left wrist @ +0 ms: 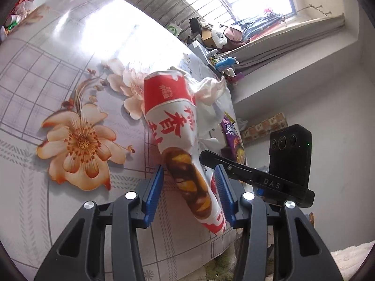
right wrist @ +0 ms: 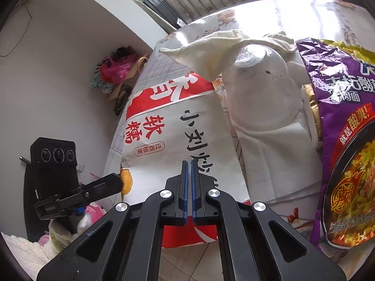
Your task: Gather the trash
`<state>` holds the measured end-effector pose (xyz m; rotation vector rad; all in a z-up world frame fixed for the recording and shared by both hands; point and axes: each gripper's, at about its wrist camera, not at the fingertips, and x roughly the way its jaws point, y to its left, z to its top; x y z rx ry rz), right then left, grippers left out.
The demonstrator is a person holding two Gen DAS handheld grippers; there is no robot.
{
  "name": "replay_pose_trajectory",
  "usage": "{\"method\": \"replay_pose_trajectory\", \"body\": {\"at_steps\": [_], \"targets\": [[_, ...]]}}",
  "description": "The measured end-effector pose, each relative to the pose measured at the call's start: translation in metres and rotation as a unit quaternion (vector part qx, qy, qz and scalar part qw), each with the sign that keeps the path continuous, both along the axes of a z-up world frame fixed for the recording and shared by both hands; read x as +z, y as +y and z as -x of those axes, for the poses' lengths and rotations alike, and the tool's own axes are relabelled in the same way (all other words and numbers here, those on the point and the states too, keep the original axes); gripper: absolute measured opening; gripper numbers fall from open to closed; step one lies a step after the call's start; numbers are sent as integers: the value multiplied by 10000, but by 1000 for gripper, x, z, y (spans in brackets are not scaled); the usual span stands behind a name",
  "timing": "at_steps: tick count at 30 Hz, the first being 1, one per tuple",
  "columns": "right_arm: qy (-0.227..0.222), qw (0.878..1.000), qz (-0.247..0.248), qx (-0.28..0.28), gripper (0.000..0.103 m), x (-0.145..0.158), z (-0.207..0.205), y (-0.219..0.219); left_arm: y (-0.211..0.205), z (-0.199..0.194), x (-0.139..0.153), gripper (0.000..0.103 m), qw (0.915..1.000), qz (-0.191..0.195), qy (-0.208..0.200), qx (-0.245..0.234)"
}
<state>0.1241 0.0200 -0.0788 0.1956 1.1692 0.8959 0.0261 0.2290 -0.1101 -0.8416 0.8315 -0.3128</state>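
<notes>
Left claw [left wrist: 191,187] parted around chestnut bag [left wrist: 178,126], pads apart from it; right claw [right wrist: 189,164] closed, empty, over bag

Left gripper [left wrist: 190,173]: filled the lower centre of its own wrist view, jaws partly apart, blue pads [left wrist: 154,194] parallel and pointing toward the upper frame. It also showed at the lower left of the right wrist view, seen side-on. Right gripper [right wrist: 189,164]: lower centre of its view, blue pads [right wrist: 185,187] pressed together with only a hairline seam, fingers pointing up-frame. It appeared at the right of the left wrist view, edge-on.
</notes>
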Motion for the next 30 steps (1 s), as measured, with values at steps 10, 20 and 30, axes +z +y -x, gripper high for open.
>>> {"method": "replay_pose_trajectory", "body": {"at_steps": [10, 20, 30], "targets": [[509, 9975, -488, -98, 1, -7, 2, -24, -17, -3, -7, 27, 9998, 16, 145, 157], [968, 9914, -876, -116, 5, -10, 2, -37, -65, 8, 82, 24, 9249, -3793, -226, 136], [763, 9891, -1079, -648, 5, 5, 3, -104, -117, 11, 53, 34, 8255, -5602, -187, -664]]}}
